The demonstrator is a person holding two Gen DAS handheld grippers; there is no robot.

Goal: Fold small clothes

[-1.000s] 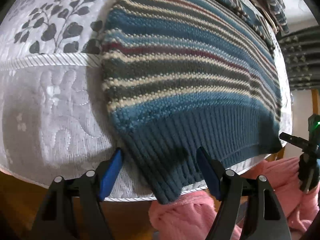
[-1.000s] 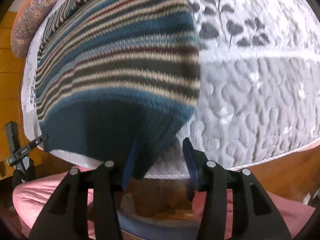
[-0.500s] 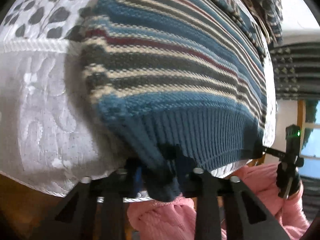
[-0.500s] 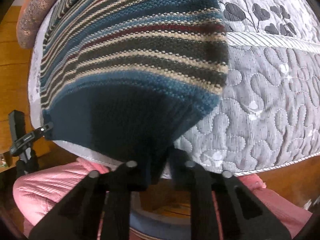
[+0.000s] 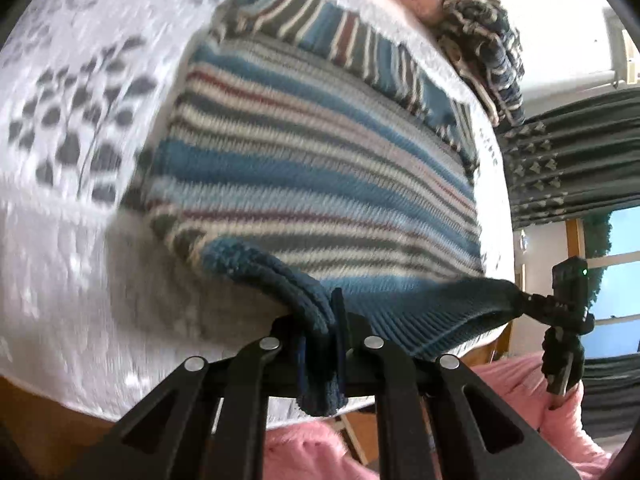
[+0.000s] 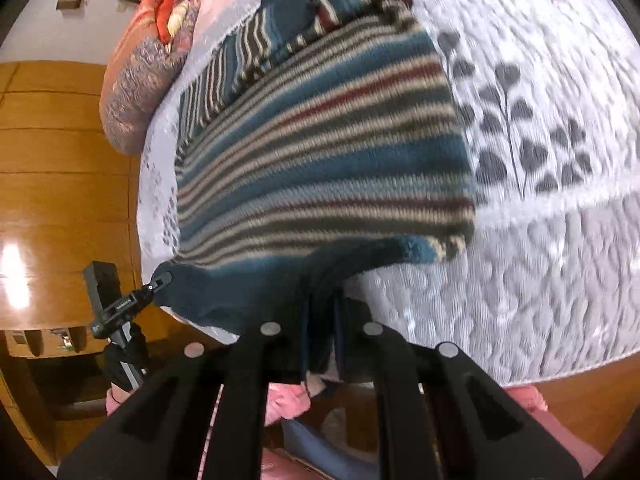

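Sweater lies striped on the quilted mattress, and where a second ago we held both grippers open at its ribbed hem, our left gripper and right gripper now pinch that hem's corners, lifted off the edge.

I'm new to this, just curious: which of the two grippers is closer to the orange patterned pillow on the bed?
The left gripper. It grips the striped sweater hem at the corner on the pillow side; the right gripper grips the opposite corner, farther away.
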